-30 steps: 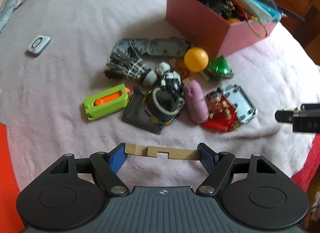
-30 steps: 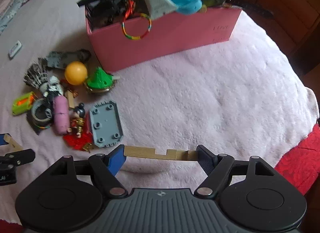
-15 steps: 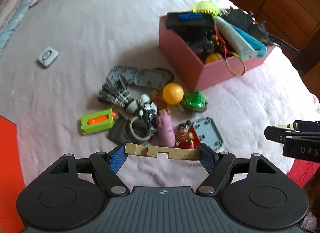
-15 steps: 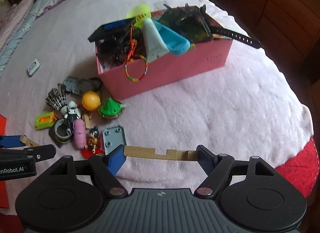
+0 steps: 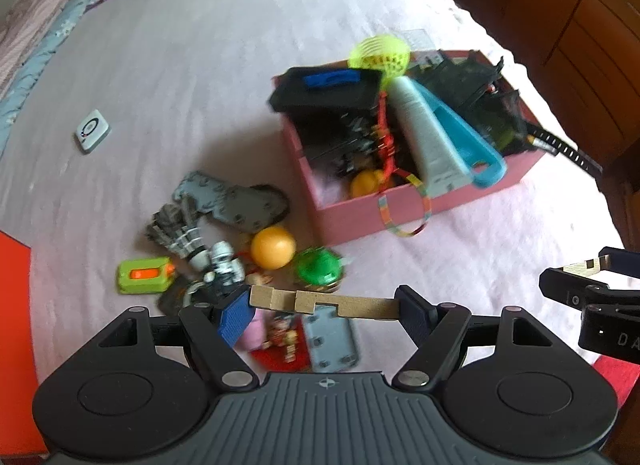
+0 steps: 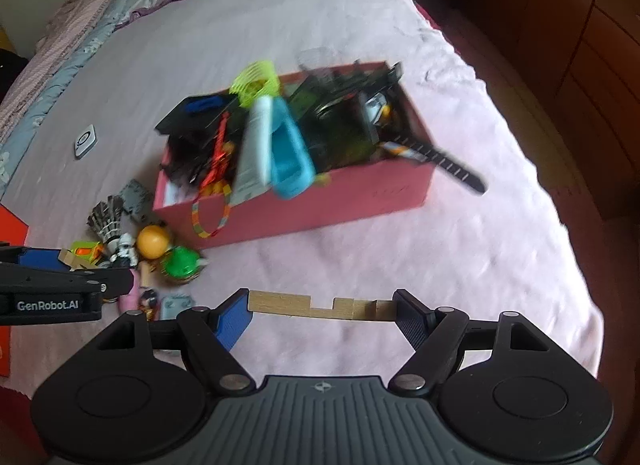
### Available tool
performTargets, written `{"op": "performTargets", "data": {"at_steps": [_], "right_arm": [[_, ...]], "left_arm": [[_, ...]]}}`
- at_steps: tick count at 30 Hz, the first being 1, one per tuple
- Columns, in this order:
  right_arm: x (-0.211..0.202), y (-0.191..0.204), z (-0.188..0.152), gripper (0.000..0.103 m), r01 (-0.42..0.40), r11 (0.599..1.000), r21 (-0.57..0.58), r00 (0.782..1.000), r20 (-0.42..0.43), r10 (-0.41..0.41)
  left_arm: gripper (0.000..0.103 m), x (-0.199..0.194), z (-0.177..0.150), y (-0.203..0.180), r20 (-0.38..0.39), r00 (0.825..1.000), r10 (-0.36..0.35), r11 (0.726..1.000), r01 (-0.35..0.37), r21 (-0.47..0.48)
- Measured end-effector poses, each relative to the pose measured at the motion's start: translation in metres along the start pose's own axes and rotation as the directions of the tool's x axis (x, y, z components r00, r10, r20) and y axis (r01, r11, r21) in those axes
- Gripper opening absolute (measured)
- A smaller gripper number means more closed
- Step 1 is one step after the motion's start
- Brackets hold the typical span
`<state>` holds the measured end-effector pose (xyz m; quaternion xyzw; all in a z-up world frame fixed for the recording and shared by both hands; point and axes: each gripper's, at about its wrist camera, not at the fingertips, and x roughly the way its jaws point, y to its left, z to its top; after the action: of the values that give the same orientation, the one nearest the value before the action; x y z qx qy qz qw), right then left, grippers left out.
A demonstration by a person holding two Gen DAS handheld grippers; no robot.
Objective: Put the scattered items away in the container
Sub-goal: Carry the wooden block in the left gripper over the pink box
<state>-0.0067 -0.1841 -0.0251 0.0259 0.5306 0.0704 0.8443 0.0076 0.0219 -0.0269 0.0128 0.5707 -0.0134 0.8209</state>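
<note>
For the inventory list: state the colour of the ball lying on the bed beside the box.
Orange-yellow: the ball shows best in the left wrist view, lying near the pink box.

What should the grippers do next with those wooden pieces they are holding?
Probably carry them over the pink box and let go. Each hand-held gripper, left and right, is clamped on a notched wooden block, and both hang over the blanket short of the box. The box is piled high, so the emptier near-left corner looks best.

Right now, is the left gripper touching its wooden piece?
Touching. The left wrist view shows the left gripper with both pads pressed on the ends of the wooden piece.
</note>
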Motion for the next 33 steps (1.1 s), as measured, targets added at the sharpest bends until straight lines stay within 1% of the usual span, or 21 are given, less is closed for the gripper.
{"op": "performTargets", "data": {"at_steps": [5,11,18,24,33], "right_arm": [[0.003,-0.033,0.013,0.078,-0.008,1.000,0.007,1.000,-0.006,0.008],[0.009,-0.049,0.031,0.078,-0.013,1.000,0.009,1.000,-0.010,0.013],[0.011,-0.043,0.056,0.078,-0.008,1.000,-0.002,1.000,0.006,0.008],[0.013,-0.035,0.085,0.078,-0.002,1.000,-0.009,0.999,0.033,0.002],[0.031,-0.027,0.119,0.078,0.018,1.000,-0.021,0.998,0.055,-0.017]], "left_arm": [[0.076,-0.001,0.017,-0.027,-0.010,1.000,0.003,1.000,-0.003,-0.017],[0.076,0.002,0.037,-0.039,-0.019,1.000,0.006,1.000,-0.006,-0.001],[0.076,0.013,0.064,-0.032,-0.026,1.000,0.000,1.000,-0.001,-0.026],[0.076,0.021,0.089,-0.024,-0.018,1.000,-0.007,1.000,0.006,-0.026],[0.076,0.039,0.114,-0.017,-0.017,0.999,-0.027,0.998,0.026,-0.049]]}}
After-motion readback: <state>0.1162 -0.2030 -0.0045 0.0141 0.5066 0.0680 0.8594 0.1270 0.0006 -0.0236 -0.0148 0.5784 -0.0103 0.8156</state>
